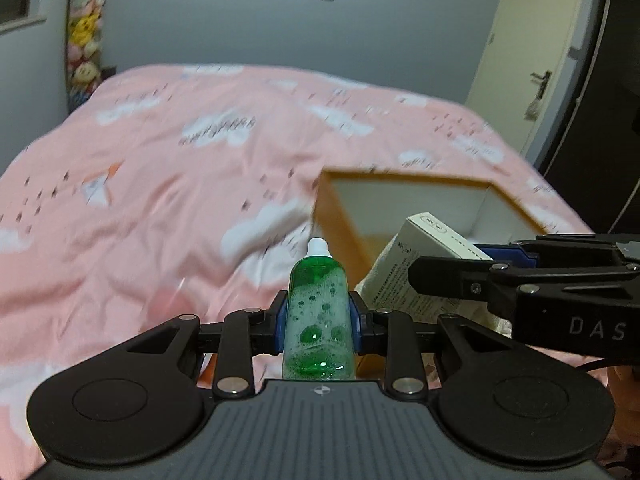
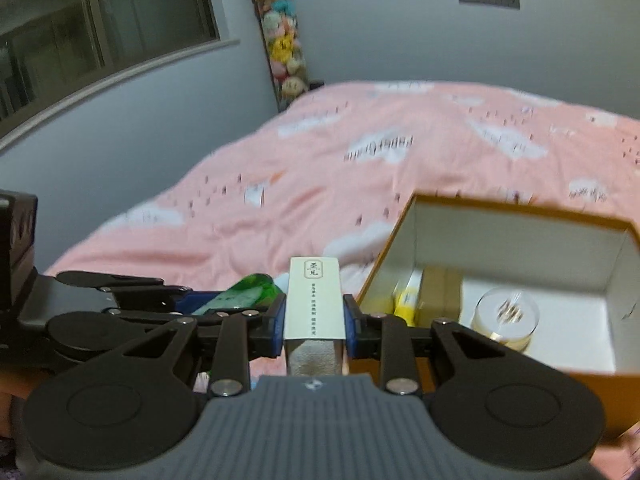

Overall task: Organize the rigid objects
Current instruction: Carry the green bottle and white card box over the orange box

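Green bottle (image 1: 319,312) between left fingers (image 1: 281,320), carton (image 2: 315,300) between right fingers (image 2: 349,330)

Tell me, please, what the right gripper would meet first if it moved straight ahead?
Probably the pink bedspread. The right gripper, shut on the white carton, points just left of the open orange box, though depth is uncertain.

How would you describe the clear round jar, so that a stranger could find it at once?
Find the pink bed cover, then the open orange box with white inner walls lying on it. On the box floor lies the clear round jar, apart from the yellow packet and brown carton. It alone is see-through and round.
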Demonstrator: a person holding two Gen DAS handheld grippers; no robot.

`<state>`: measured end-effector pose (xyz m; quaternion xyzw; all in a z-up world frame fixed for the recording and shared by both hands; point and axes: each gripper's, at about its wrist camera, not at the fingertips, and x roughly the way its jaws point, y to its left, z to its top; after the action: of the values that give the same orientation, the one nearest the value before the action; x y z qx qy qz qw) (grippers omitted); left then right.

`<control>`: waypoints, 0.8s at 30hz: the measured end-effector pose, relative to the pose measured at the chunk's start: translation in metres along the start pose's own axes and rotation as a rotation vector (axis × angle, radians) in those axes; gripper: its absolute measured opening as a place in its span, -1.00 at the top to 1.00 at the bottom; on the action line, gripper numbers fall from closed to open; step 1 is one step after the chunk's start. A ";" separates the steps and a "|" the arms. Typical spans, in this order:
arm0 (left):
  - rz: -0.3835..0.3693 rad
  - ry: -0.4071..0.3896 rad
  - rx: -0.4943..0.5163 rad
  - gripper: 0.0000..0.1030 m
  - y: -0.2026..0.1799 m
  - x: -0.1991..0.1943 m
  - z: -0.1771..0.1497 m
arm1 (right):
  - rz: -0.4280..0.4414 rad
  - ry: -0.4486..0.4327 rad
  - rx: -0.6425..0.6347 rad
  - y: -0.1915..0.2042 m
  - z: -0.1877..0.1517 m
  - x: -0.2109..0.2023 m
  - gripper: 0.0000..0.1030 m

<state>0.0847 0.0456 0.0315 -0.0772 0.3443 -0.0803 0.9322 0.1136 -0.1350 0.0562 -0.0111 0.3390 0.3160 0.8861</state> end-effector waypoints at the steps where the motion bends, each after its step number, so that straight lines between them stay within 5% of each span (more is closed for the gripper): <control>1: -0.009 -0.011 0.008 0.36 -0.003 0.000 0.005 | -0.001 -0.019 -0.002 -0.003 0.004 -0.006 0.48; 10: -0.150 -0.067 0.040 0.36 -0.030 0.021 0.055 | -0.103 -0.119 0.038 -0.055 0.036 -0.037 0.47; 17: -0.240 0.003 -0.001 0.36 -0.038 0.071 0.083 | -0.192 -0.090 0.159 -0.116 0.047 -0.028 0.47; 24: -0.260 0.124 -0.012 0.36 -0.060 0.127 0.076 | -0.273 -0.015 0.262 -0.174 0.036 -0.004 0.47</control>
<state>0.2241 -0.0317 0.0206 -0.1217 0.3888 -0.2030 0.8904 0.2309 -0.2677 0.0522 0.0610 0.3658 0.1463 0.9171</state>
